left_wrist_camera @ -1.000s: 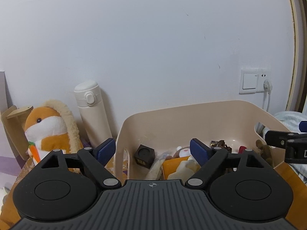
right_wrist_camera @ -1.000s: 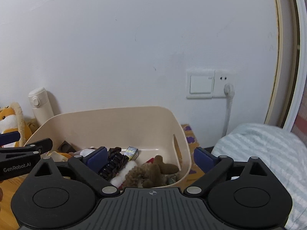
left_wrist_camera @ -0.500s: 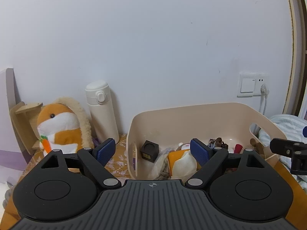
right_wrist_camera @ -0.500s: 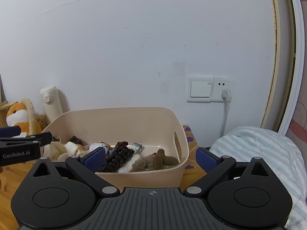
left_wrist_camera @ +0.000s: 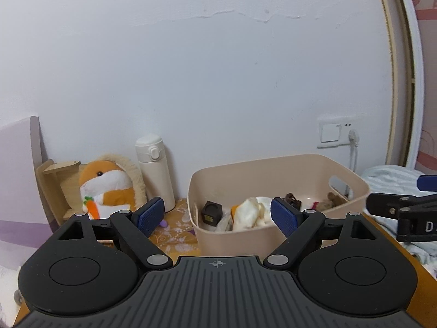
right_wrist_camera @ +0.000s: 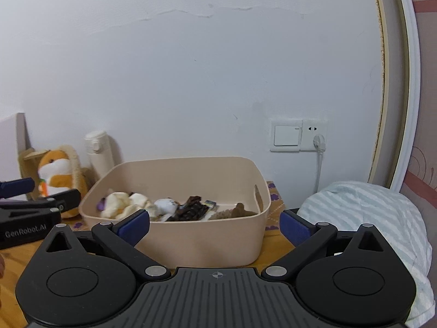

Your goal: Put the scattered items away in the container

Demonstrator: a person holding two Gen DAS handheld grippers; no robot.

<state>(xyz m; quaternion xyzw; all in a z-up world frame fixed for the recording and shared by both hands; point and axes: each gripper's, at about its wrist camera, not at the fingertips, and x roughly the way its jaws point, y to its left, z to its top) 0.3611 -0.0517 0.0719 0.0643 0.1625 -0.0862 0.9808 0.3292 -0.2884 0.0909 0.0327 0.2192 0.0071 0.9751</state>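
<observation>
A beige plastic bin [left_wrist_camera: 273,161] [right_wrist_camera: 191,161] stands on the wooden tabletop against the wall. It holds a cream plush [left_wrist_camera: 250,213], a black cube [left_wrist_camera: 210,213], a brown hair clip [right_wrist_camera: 191,209] and a brown plush [right_wrist_camera: 237,210]. My left gripper [left_wrist_camera: 217,213] hovers open in front of the bin's left half, nothing between its blue pads. In front of the near wall my right gripper [right_wrist_camera: 214,224] is open very wide and empty. Each gripper shows at the edge of the other's view.
Left of the bin stand a white flask [left_wrist_camera: 154,172], an orange hamster plush [left_wrist_camera: 106,188] and a wooden stand [left_wrist_camera: 54,180]. Under them lies a patterned orange cloth [left_wrist_camera: 174,232]. Striped bedding [right_wrist_camera: 368,218] lies to the right. A plugged socket [right_wrist_camera: 314,134] is on the wall.
Both grippers have drawn back and up from the bin, which now looks smaller and farther off. The right jaws have spread a little wider. The bin's contents have not moved.
</observation>
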